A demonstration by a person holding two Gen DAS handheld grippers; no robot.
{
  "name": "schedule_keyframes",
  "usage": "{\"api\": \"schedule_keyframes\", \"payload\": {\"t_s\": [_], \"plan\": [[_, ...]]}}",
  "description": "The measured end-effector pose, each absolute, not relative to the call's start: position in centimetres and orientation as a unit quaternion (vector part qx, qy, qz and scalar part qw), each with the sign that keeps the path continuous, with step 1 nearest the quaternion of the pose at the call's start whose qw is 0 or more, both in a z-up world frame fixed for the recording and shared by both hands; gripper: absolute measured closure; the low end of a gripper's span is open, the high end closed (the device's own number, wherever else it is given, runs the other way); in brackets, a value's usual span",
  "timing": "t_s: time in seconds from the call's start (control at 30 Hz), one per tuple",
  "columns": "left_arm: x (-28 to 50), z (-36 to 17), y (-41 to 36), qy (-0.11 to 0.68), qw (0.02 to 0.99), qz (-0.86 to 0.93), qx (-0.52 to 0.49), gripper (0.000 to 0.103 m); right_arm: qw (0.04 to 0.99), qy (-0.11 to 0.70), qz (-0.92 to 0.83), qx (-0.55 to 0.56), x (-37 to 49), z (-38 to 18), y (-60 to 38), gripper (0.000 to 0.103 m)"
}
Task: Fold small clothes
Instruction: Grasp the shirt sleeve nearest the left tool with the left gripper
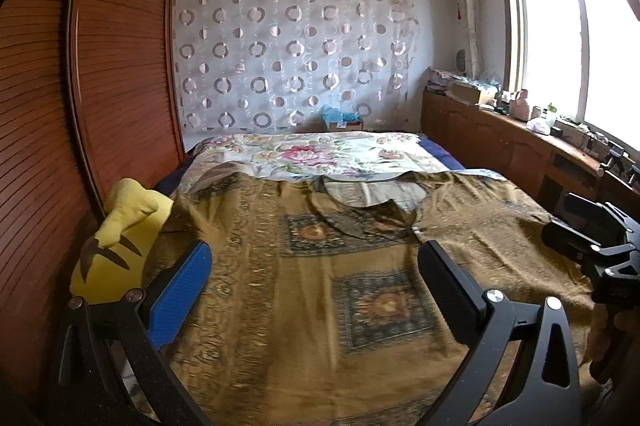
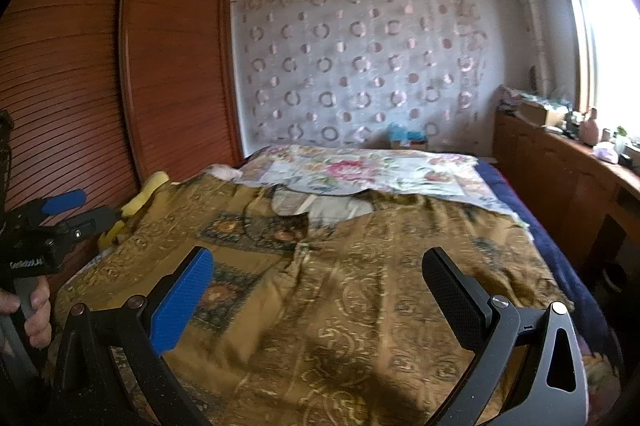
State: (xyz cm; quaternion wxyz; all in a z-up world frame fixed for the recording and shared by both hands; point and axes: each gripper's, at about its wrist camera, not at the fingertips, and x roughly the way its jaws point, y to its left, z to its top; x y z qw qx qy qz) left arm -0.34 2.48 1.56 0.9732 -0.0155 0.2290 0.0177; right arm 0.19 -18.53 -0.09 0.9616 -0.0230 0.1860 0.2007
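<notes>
Garment (image 1: 360,266) lies spread flat on the bed (image 1: 436,146), a brown-gold patterned top with its neckline (image 1: 372,192) pointing toward the far wall and its hem nearest the cameras. Flat and face-up like this, it looks laid out so both sides can be reached for a first fold (none is visible yet, so the task reads as just starting). In the right wrist view the same garment (image 2: 360,286) shows wrinkles across the middle and may need smoothing.

Left gripper (image 1: 316,274) hovers over the left half of the cloth, jaws wide apart, holding nothing. Right gripper (image 2: 320,286) hovers over the right half, also spread wide and empty. Each sits low and near the hem side, probably lined up to pinch an edge or corner. The person's hand (image 2: 34,310) grips the left tool's handle at the edge of the right view.

Floral sheet (image 1: 320,154) lies beyond the neckline, partly under the garment's top edge. Yellow plush toy (image 1: 120,234) sits at the bed's left edge against the wooden wardrobe (image 1: 120,66), touching or just beside the left sleeve area (cannot tell which); it could snag a fold from that side.
</notes>
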Motion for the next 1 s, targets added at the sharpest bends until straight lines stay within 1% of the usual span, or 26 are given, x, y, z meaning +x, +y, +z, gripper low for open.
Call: {"api": "schedule_keyframes", "payload": {"t_s": [0.5, 0.63, 0.73, 0.8, 0.83, 0.9, 0.97, 1.0], "plan": [[1.8, -2.7, 11.3, 0.301, 0.951, 0.074, -0.011, 0.0, 0.926, 0.221, 0.299, -0.062, 3.2, 0.1, -16.8, 0.0], [1.8, -3.5, 13.6, 0.304, 0.949, 0.083, -0.021, 0.0, 0.92, 0.235, 0.306, -0.067, 3.6, 0.3, -17.6, 0.0], [2.4, -4.0, 15.0, 0.314, 0.946, 0.079, -0.025, 0.007, 0.917, 0.242, 0.309, -0.075, 4.0, 0.2, -17.6, 0.0], [3.1, -4.4, 15.9, 0.325, 0.942, 0.073, -0.03, 0.016, 0.915, 0.248, 0.308, -0.081, 4.3, 0.1, -17.7, 0.0], [3.6, -4.8, 16.4, 0.334, 0.939, 0.071, -0.034, 0.018, 0.914, 0.251, 0.309, -0.083, 4.5, 0.1, -17.4, 0.0], [4.5, -5.2, 16.8, 0.351, 0.933, 0.068, -0.038, 0.027, 0.911, 0.258, 0.311, -0.083, 4.6, 0.1, -17.6, 0.0], [5.4, -6.0, 17.2, 0.373, 0.925, 0.065, -0.04, 0.033, 0.91, 0.259, 0.311, -0.086, 4.4, 0.3, -16.8, 0.0], [5.6, -6.2, 17.4, 0.38, 0.922, 0.062, -0.042, 0.035, 0.909, 0.26, 0.312, -0.087, 4.3, 0.5, -16.8, 0.0]]}}
